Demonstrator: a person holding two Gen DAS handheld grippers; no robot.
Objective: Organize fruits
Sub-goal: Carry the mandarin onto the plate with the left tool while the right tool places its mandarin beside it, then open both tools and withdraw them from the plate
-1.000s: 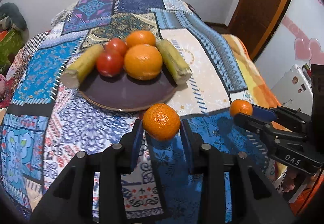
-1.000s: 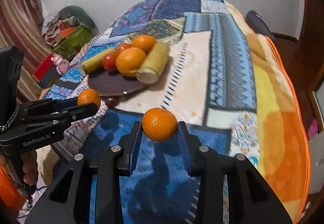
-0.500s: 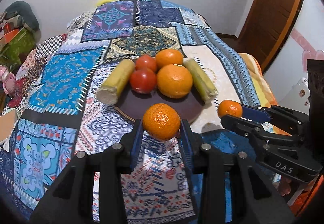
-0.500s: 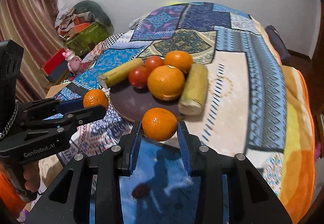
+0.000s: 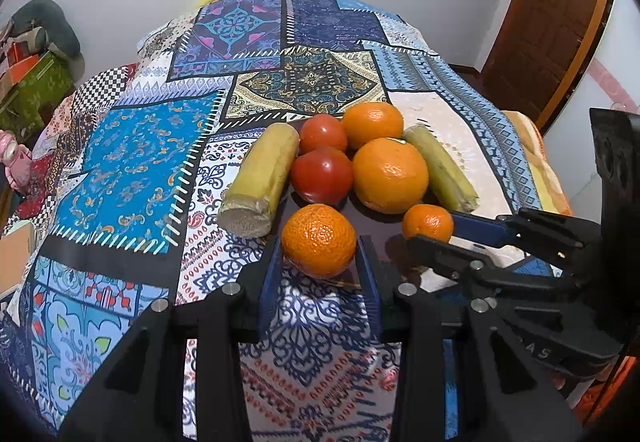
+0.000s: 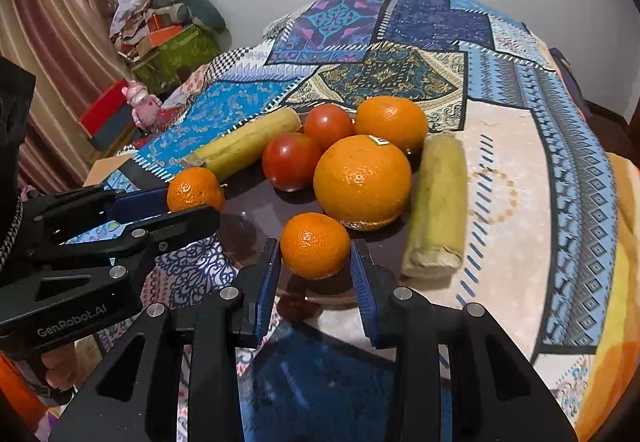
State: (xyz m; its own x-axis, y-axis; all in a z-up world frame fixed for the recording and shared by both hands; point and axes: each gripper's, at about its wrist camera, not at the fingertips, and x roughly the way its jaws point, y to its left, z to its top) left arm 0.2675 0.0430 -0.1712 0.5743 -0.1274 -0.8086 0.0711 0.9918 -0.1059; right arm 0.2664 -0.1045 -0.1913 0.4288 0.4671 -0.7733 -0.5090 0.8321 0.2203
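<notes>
My left gripper [image 5: 319,266] is shut on a mandarin [image 5: 319,240], held just above the near rim of the dark plate [image 6: 256,210]. My right gripper [image 6: 315,268] is shut on a second mandarin [image 6: 315,244] over the plate's front edge. Each gripper shows in the other's view, the right gripper [image 5: 430,232] with its mandarin [image 5: 427,222] and the left gripper [image 6: 196,206] with its mandarin [image 6: 195,189]. On the plate lie a big orange [image 6: 362,182], a smaller orange [image 6: 391,121], two tomatoes [image 6: 291,161] and two yellow-green cane pieces [image 6: 436,206] at the sides.
The plate rests on a bed under a patchwork quilt [image 5: 132,162]. A brown door [image 5: 552,26] stands at the right. Boxes and clutter [image 6: 168,38] pile up by a curtain at the left. A hand [image 6: 60,362] grips the left gripper's handle.
Both grippers have travelled forward with their mandarins, from over the quilt's front part to the plate's near rim. The plate and its fruit now look much closer. Both grips are unchanged.
</notes>
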